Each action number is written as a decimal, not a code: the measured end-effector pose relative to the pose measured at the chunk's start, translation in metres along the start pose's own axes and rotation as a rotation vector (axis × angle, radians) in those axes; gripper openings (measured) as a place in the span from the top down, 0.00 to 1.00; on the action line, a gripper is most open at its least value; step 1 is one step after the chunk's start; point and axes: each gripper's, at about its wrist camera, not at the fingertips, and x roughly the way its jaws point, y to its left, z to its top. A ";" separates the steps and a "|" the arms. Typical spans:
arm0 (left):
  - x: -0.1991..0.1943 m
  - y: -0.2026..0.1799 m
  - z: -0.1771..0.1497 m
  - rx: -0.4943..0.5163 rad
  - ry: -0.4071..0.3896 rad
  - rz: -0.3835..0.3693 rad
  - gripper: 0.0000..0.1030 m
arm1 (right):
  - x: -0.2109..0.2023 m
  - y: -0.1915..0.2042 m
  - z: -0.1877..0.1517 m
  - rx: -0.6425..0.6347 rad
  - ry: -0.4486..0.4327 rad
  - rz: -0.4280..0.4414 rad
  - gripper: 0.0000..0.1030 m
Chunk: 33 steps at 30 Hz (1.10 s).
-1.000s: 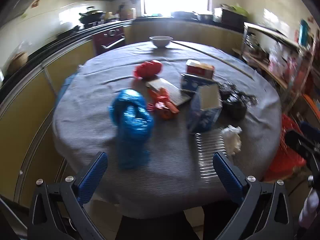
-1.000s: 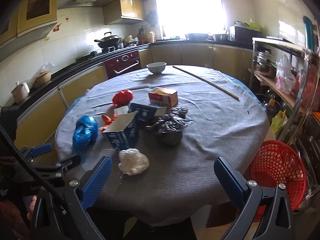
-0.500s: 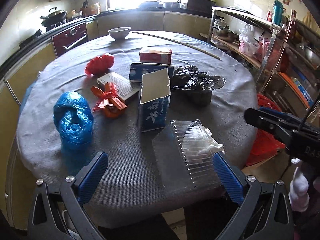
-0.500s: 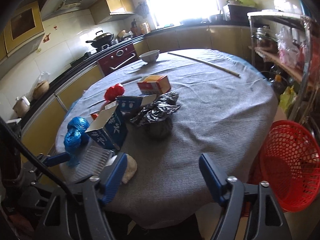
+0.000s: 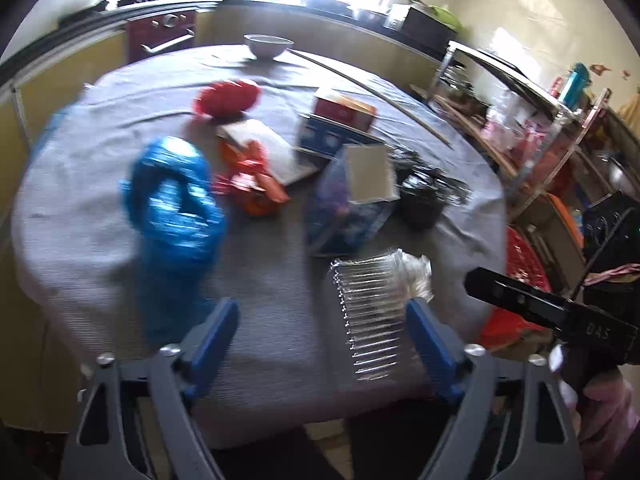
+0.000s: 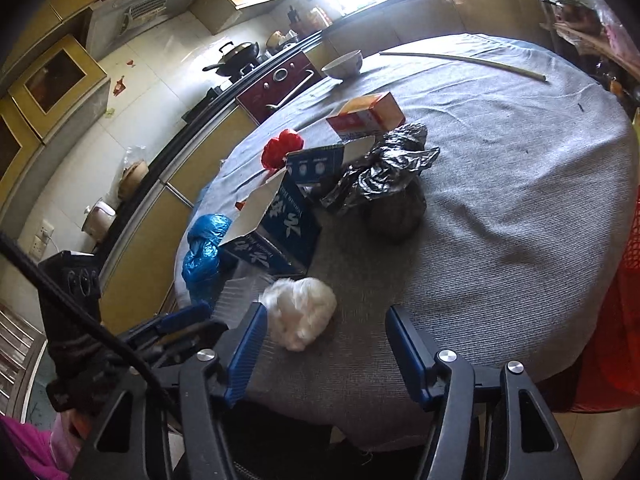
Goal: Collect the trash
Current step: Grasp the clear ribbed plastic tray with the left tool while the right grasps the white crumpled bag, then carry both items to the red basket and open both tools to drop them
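Observation:
Trash lies on a round grey-clothed table [image 6: 520, 184]. A white crumpled wad [image 6: 300, 312] sits near the front edge, beside a clear ribbed plastic tray [image 5: 372, 312]. A blue bag [image 5: 172, 200], an open blue carton [image 6: 272, 232], a black bag [image 6: 384, 176], red wrappers [image 5: 252, 188], a red bag [image 5: 226, 98] and an orange box [image 6: 368, 116] lie further back. My left gripper [image 5: 320, 340] is open and empty at the front edge, its right finger beside the tray. My right gripper [image 6: 324, 356] is open and empty just short of the wad.
A red mesh basket [image 6: 612, 320] stands on the floor at the table's right. A white bowl [image 6: 344, 64] and a long stick [image 6: 460, 60] lie at the far side. Kitchen counters and a stove run behind; a cluttered shelf [image 5: 540, 140] stands at right.
Both grippers have moved in closer to the table's front edge. The right gripper has tilted and come up to the white wad; the left view has swung left again.

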 end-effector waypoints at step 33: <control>0.027 -0.021 -0.003 0.007 0.167 -0.048 0.59 | 0.010 -0.029 0.005 -0.014 -0.062 -0.007 0.62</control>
